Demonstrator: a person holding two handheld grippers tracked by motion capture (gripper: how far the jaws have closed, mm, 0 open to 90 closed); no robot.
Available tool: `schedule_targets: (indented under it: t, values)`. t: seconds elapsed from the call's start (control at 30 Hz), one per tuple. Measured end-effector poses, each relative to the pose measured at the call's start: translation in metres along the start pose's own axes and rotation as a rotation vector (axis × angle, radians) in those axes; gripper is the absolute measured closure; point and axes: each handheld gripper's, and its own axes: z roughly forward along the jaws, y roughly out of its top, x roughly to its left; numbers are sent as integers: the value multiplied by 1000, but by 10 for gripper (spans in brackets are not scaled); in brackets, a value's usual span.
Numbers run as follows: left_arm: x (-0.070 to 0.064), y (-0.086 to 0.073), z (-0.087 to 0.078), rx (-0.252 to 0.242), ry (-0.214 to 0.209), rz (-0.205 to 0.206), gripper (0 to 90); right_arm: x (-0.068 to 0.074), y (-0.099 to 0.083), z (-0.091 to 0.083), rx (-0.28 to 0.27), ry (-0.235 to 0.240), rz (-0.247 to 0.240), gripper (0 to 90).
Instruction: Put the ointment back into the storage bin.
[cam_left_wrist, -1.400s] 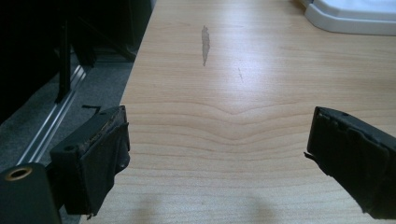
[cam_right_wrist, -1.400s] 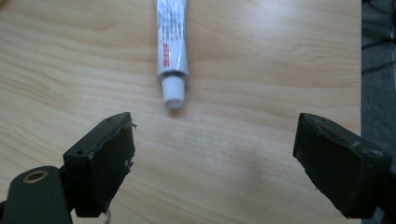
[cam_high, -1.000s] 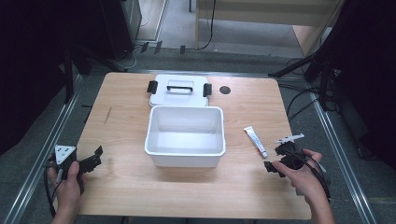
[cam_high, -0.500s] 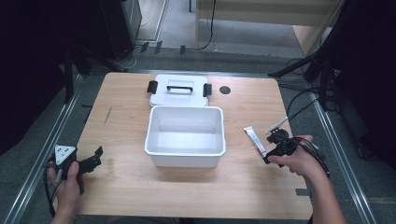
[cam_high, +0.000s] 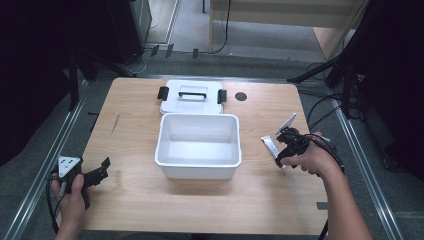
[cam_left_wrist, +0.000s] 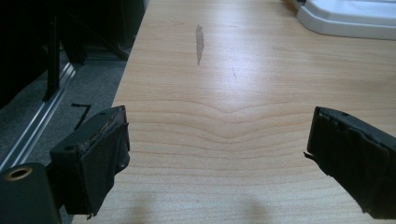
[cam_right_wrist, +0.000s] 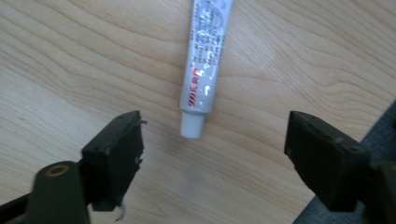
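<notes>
A small white tube (cam_high: 270, 145) with red print lies on the wooden table (cam_high: 135, 200), just right of an open white bin (cam_high: 198, 165). My right gripper (cam_high: 283, 146) hovers over the tube and is open. In the right gripper view the tube (cam_right_wrist: 203, 60) lies lengthwise, its white cap (cam_right_wrist: 192, 126) pointing at the gap between the jaws of the right gripper (cam_right_wrist: 217, 144). The jaws stand wide apart and touch nothing. My left gripper (cam_high: 100, 173) rests open at the near left table edge. In its own view the left gripper (cam_left_wrist: 217, 144) has only bare wood between its jaws.
The bin's white lid (cam_high: 192, 95), with a handle and black clips, lies flat behind the bin. A dark round hole (cam_high: 241, 96) sits right of the lid. A scratch (cam_left_wrist: 199, 43) marks the wood at the left. Metal rails (cam_high: 365, 170) run along both table sides.
My right gripper has moved forward and left from the near right of the table until it is over the tube. The left gripper has stayed put.
</notes>
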Motion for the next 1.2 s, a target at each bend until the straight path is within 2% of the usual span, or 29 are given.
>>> schedule_targets:
  t: [0.1,0.23,0.37,0.5,0.6,0.73,0.9,1.2]
  values:
    - [0,0,0,3,-2,4,65,0,6,2,0,18,4,315]
    - [0,0,0,3,-5,6,65,-3,13,8,2,63,46,397]
    - [0,0,1,4,-5,6,65,-4,19,14,1,52,15,492]
    - [0,0,1,4,-5,6,65,-6,24,17,7,60,47,512]
    - [0,0,1,5,-5,7,65,-6,26,20,17,62,49,517]
    - [0,0,1,5,-5,8,65,-7,30,22,23,33,52,568]
    - [0,0,1,5,-5,7,65,-7,32,22,26,46,79,597]
    - [0,0,1,8,-9,6,65,-6,35,30,43,54,58,644]
